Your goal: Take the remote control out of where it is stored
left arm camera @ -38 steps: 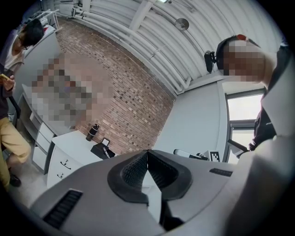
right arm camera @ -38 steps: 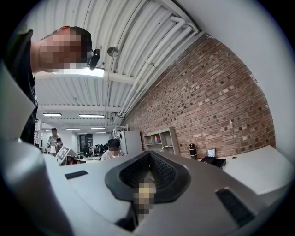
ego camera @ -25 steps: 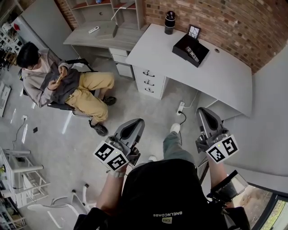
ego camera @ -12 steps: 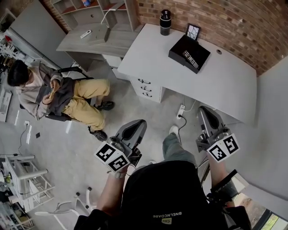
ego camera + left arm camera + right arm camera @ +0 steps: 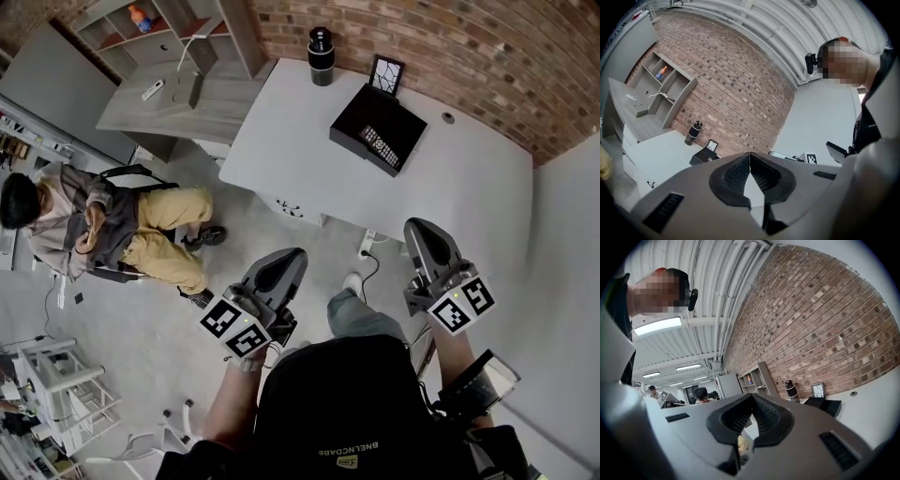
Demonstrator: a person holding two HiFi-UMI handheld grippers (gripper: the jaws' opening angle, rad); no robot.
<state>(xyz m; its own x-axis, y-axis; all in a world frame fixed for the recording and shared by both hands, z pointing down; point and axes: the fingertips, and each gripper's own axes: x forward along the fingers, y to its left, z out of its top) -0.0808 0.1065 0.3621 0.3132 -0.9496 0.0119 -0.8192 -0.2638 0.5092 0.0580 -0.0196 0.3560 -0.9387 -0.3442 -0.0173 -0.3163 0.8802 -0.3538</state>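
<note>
Jaws together, empty: left gripper (image 5: 284,261), right gripper (image 5: 420,234). Risk: arriving closed, nudging remote control (image 5: 378,147) deeper into black box (image 5: 361,112).

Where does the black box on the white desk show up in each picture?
Head view: black box upper centre, on the white desk.
Left gripper view: black box low, left of centre.
Right gripper view: black box at the right, below mid-height.
Shared landmark: the black bottle on the same desk.
</note>
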